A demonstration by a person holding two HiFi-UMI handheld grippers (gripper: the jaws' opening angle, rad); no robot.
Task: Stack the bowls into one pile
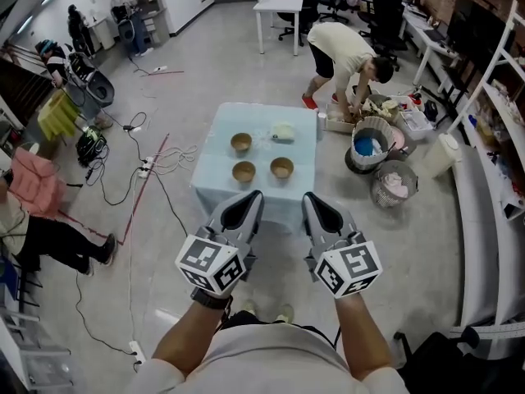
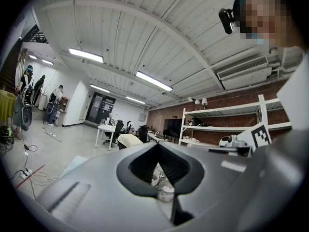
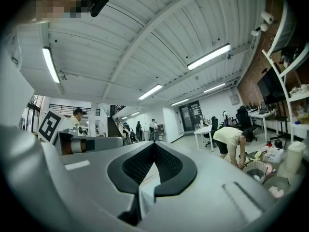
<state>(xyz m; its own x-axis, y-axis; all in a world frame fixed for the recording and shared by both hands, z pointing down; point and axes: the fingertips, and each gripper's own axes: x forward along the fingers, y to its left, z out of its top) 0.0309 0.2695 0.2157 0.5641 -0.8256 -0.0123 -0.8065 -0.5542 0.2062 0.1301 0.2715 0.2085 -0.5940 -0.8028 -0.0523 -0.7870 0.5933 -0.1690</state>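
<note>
the left tongs (image 1: 255, 195), grey with a black-and-white marker cube at the back, are held in the air over the grey floor (image 1: 205, 72), on the near side of a small bench (image 1: 215, 150) draped in pale blue cloth. the right tongs (image 1: 310, 196), of the same make, hang just beside them at much the same height. in the left gripper view the tips of the left tongs meet, with nothing between them; the right gripper view shows the right tongs pressed together and empty as well.

three round brown bowls sit upright on the bench, each apart from the others and none stacked. the far brown bowl (image 1: 240, 144) stands toward the back left. the near-left brown bowl (image 1: 244, 171) and the near-right brown bowl (image 1: 281, 167) stand side by side closer to the tongs. a pale lumpy object (image 1: 283, 132), too small to identify, lies at the back right.

beyond the bench a person in a cream top (image 1: 349, 52) bends over round baskets (image 1: 371, 142) on the floor
</note>
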